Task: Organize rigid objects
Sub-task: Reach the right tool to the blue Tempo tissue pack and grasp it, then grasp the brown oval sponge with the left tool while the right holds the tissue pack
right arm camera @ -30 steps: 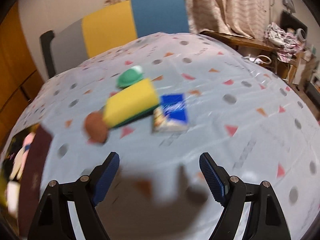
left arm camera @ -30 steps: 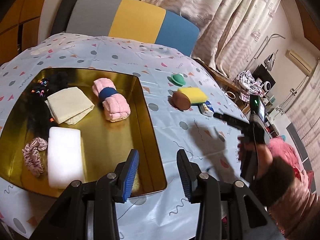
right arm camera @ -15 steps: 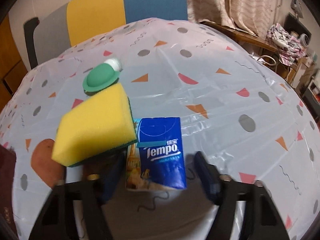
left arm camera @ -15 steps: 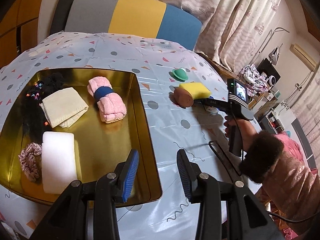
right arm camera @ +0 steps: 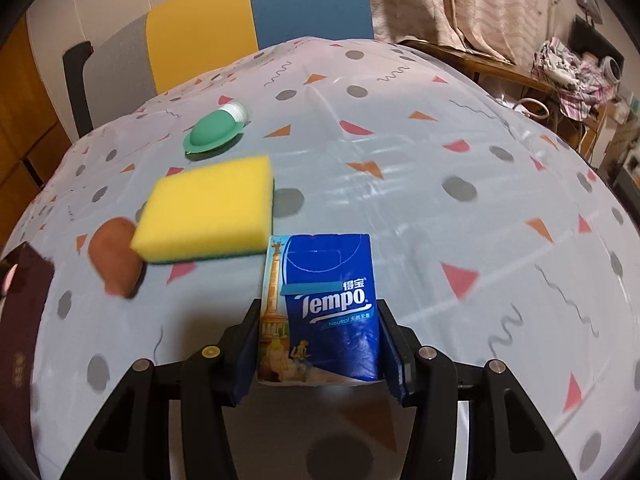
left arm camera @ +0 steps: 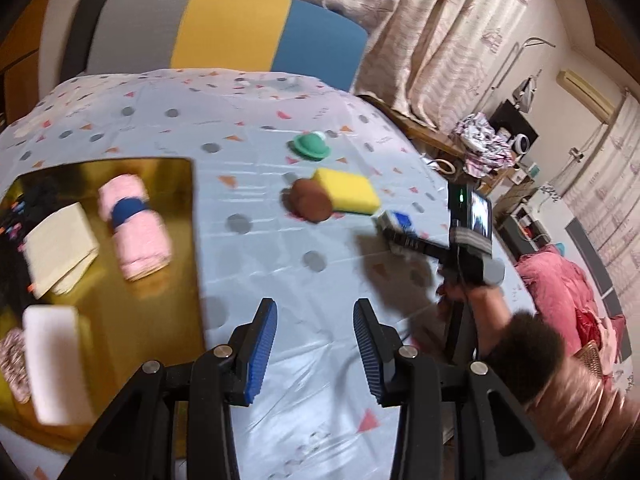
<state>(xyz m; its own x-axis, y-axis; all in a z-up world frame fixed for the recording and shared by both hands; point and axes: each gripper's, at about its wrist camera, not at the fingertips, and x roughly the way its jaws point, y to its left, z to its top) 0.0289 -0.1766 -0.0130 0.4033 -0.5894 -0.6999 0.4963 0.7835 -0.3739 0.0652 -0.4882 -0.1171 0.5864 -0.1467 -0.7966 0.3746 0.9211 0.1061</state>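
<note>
A blue Tempo tissue pack (right arm camera: 328, 300) lies on the patterned tablecloth, and my right gripper (right arm camera: 319, 308) has its jaws closing on it, pads touching both long sides. From the left wrist view the right gripper (left arm camera: 394, 232) reaches the pack (left arm camera: 400, 218) from the right. A yellow sponge (right arm camera: 208, 210) rests partly on a brown round object (right arm camera: 114, 256). Behind them sits a green dome-shaped item (right arm camera: 212, 132). My left gripper (left arm camera: 314, 308) hovers open over bare cloth beside the gold tray (left arm camera: 196, 240), with nothing between its fingers.
The tray holds a pink rolled towel (left arm camera: 136, 228), a cream folded cloth (left arm camera: 60, 248), a white block (left arm camera: 56, 364), a scrunchie (left arm camera: 12, 360) and dark hair ties (left arm camera: 16, 208). A grey, yellow and blue chair (left arm camera: 232, 28) stands behind the table. A person's sleeve (left arm camera: 520, 344) is at the right.
My right gripper dropped toward the tissue pack and narrowed around it. My left gripper drifted right, so the tray now sits further left in its view.
</note>
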